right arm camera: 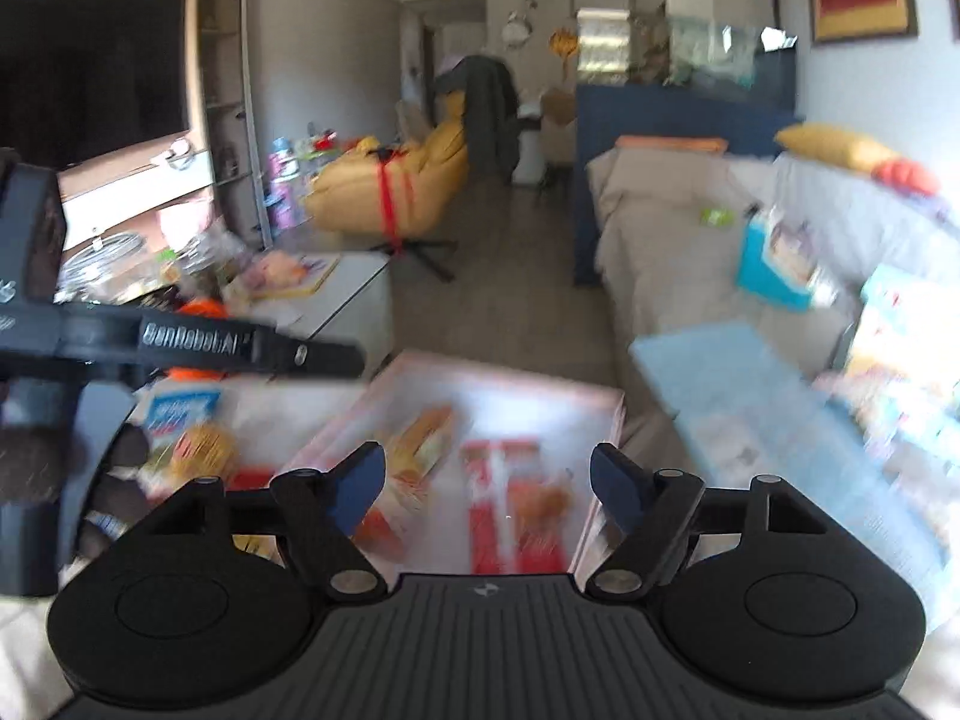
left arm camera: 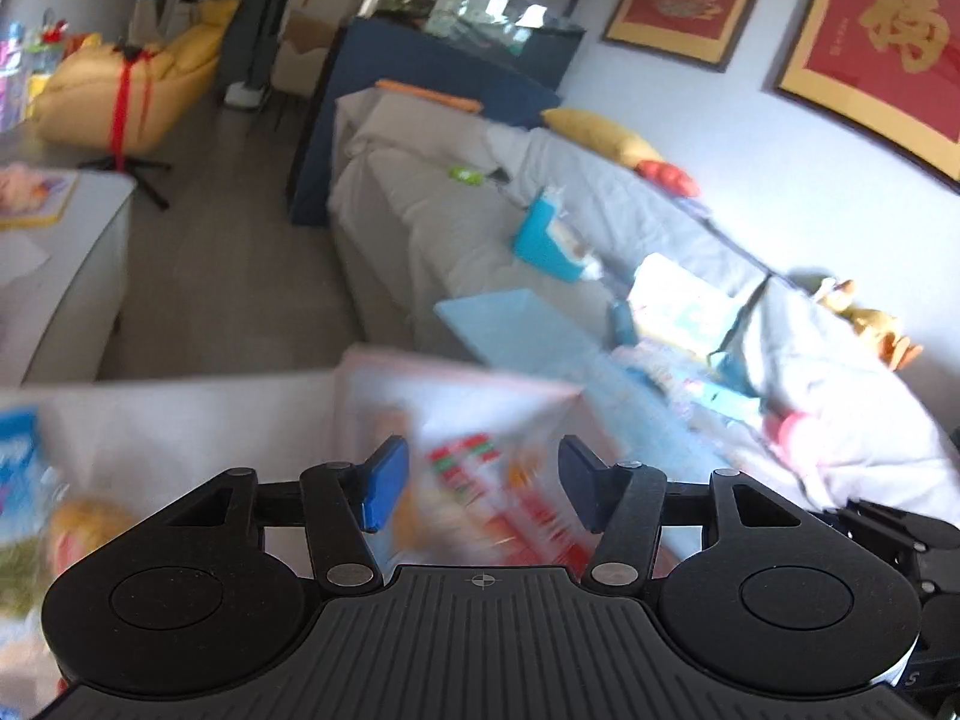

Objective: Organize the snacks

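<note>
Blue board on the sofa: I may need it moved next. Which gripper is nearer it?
Right. The right gripper hangs over the pink tray, just left of the blue board; the left gripper is farther left.

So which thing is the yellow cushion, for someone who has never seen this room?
Start from the grey sofa along the right-hand wall. Follow its backrest to the far end, by the dark blue cabinet. The yellow cushion lies on top of the backrest there; a smaller red-orange thing sits just beside it, and everything else up there is grey.
</note>
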### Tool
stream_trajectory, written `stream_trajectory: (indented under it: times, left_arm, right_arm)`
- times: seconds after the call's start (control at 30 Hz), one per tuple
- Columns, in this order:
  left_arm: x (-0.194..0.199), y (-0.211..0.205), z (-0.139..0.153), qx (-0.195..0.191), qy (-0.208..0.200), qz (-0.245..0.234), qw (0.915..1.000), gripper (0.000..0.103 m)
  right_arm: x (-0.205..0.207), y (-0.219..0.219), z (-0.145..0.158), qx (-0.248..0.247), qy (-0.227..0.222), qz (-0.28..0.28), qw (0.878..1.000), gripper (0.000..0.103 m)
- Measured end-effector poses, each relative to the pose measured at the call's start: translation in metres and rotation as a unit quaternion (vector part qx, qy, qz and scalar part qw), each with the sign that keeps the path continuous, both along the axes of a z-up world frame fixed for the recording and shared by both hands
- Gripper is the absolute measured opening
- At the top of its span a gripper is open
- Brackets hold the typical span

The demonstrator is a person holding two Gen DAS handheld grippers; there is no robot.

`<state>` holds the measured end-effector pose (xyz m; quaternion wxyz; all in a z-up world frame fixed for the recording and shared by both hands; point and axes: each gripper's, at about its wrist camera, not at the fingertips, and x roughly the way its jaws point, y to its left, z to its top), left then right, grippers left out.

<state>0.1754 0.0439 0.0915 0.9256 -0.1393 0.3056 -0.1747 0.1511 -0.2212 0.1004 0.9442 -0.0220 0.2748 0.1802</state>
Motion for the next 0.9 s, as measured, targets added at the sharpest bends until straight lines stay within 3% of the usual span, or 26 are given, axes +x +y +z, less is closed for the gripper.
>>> stream_trajectory:
  times: [0.1,0.23,0.4,0.63,0.73,0.77,0.9]
  left_arm:
    - [-0.019,0.021,-0.02,0.054,0.01,0.032,0.998,0.06]
    - [-0.06,0.05,-0.04,0.115,0.014,0.086,0.9895,0.06]
    - [-0.123,0.086,-0.052,0.073,0.013,0.141,0.9873,0.06]
    - [-0.149,0.117,-0.056,0.044,0.023,0.178,0.9827,0.06]
    - [-0.153,0.12,-0.056,0.042,0.025,0.181,0.9822,0.06]
    - [-0.153,0.117,-0.056,0.044,0.027,0.178,0.9828,0.06]
    - [-0.152,0.103,-0.062,0.062,0.032,0.149,0.9863,0.06]
  right_arm:
    - [-0.007,0.007,-0.027,-0.001,0.036,0.019,0.999,0.076]
    - [-0.003,0.032,-0.053,0.033,0.107,0.074,0.991,0.076]
    - [0.003,0.092,-0.072,0.023,0.146,0.101,0.984,0.076]
    - [0.021,0.167,-0.096,-0.008,0.165,0.116,0.979,0.076]
    - [0.01,0.171,-0.098,0.008,0.18,0.138,0.974,0.053]
    - [0.004,0.171,-0.097,0.007,0.187,0.156,0.97,0.041]
    - [-0.027,0.164,-0.1,-0.012,0.197,0.196,0.96,0.038]
